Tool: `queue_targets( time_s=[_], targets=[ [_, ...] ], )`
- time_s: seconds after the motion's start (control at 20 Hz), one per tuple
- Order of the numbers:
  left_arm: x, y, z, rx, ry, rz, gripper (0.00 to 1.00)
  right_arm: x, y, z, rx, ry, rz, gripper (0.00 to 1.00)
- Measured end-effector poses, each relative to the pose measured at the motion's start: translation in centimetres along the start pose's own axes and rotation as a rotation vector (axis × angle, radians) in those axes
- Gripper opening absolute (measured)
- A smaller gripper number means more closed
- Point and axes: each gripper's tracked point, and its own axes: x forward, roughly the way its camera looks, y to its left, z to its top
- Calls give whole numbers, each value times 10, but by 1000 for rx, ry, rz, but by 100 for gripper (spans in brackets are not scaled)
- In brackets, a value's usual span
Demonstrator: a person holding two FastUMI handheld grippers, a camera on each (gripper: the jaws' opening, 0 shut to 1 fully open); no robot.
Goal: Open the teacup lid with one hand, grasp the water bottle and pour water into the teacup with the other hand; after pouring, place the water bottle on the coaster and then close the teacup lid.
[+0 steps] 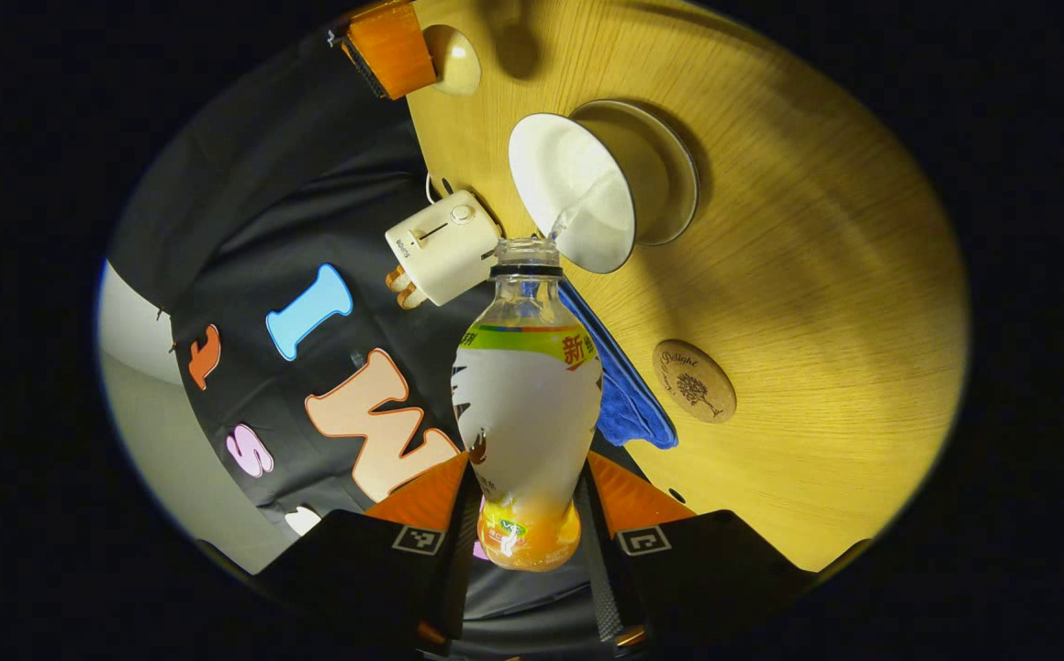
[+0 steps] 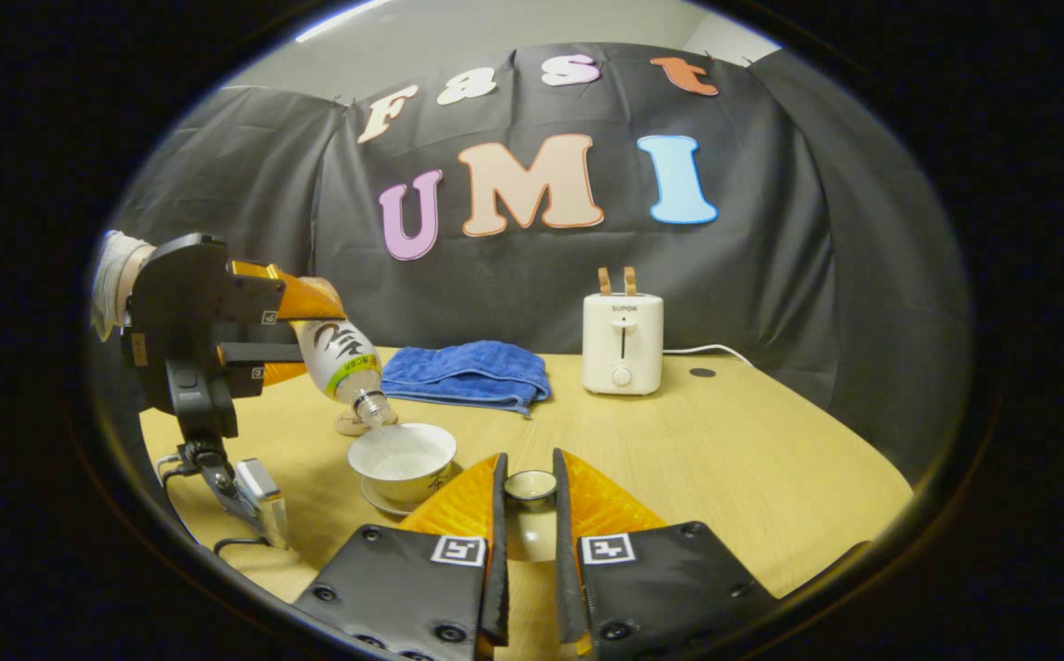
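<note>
1. Now the left tongs (image 1: 527, 514) clamp the water bottle (image 1: 529, 404), tipped so its mouth hangs over the teacup (image 1: 577, 197).
2. Right tongs (image 2: 529, 491) pinch the lid (image 2: 530, 485), apparently off the cup.
3. Keep the tilt shallow and the stream centred; the coaster (image 1: 693, 380) waits nearby on the tabletop (image 1: 816, 275).

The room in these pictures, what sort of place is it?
Probably a staged booth for recording household tasks, not a real kitchen: a black cloth wall hangs behind a wooden table set with a toaster, a blue towel and a teacup.
</note>
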Motion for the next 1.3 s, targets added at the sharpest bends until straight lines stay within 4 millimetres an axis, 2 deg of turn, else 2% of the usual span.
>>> queue_targets(
  time_s=[0.45,0.7,1.05,1.25,1.3],
  targets=[
    [3,-9,8,-5,-30,-15,53,1,1,2,-20,5,-11,22],
    [9,-31,7,-100,-60,-69,53,-1,6,6,-39,-1,-14,22],
    [20,-56,17,-351,-126,-120,53,-1,7,11,-54,-3,-27,22],
    [8,-69,21,-621,-173,-138,52,0,9,15,-58,-15,-26,22],
    [7,-66,21,-686,-183,-133,52,1,11,14,-58,-12,-22,22]
  ],
)
